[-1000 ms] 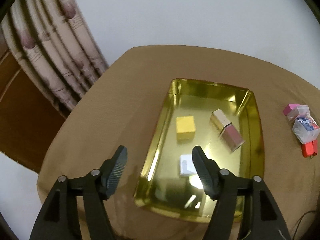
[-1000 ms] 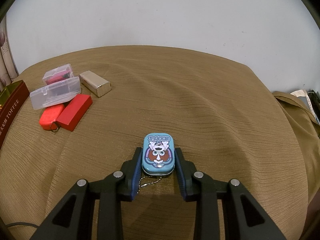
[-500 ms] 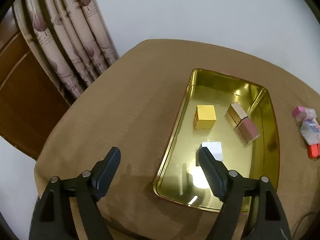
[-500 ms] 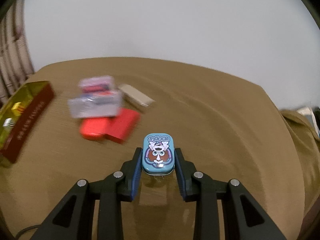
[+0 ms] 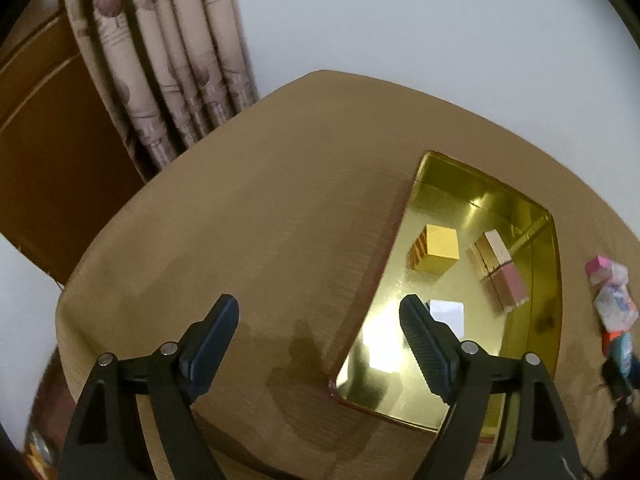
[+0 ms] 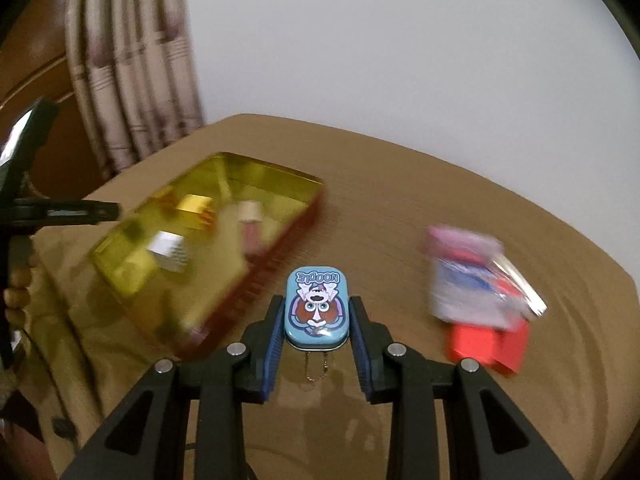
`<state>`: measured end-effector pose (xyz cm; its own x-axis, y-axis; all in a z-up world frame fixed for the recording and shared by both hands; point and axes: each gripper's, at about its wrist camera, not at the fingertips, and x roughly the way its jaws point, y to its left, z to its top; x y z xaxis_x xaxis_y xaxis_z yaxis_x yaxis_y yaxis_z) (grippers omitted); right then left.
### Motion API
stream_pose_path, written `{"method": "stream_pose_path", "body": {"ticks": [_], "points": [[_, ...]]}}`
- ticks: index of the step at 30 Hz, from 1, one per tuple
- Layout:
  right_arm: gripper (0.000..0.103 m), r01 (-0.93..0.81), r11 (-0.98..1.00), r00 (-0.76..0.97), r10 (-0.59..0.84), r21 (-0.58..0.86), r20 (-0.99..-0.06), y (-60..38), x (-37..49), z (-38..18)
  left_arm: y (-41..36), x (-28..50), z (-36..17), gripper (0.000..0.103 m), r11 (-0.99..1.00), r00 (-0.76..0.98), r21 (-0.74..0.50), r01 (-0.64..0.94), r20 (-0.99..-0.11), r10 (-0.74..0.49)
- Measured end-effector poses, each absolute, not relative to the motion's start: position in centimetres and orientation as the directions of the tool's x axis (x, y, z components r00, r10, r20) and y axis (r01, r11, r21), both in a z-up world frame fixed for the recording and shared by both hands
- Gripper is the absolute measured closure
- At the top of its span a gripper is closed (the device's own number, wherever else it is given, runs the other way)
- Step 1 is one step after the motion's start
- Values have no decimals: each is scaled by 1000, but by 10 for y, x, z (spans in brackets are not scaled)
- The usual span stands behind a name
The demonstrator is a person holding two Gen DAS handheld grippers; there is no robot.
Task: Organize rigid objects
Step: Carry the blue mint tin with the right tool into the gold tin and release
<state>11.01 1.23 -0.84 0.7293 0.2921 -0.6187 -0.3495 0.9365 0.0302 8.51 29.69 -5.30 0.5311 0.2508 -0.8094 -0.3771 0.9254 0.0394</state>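
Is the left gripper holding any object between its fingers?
No. The left gripper is open over the brown tablecloth, with nothing between its fingers; the gold tin tray lies beside it.

- My right hand-held gripper [image 6: 316,334] clamps a blue cartoon tin [image 6: 317,307] above the worktop [image 6: 400,208].
- Far left: the gold tray [image 6: 276,172], holding small boxes.
- Right: a blurred heap of clear and red cases [image 6: 478,300].
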Motion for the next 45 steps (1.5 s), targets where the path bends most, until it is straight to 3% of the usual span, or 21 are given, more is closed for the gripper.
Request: {"method": "stream_pose_path", "body": {"ticks": [7, 22, 45], "points": [[72, -435, 900, 685, 341, 13, -643, 73, 129, -7, 307, 86, -52, 23, 909, 525, 26, -417, -809, 264], [72, -476, 879, 606, 310, -21, -732, 116, 162, -42, 317, 91, -57, 23, 892, 506, 12, -451, -820, 267], [71, -479, 876, 610, 292, -49, -737, 128, 159, -45, 308, 93, -60, 22, 907, 510, 11, -420, -825, 246]]}}
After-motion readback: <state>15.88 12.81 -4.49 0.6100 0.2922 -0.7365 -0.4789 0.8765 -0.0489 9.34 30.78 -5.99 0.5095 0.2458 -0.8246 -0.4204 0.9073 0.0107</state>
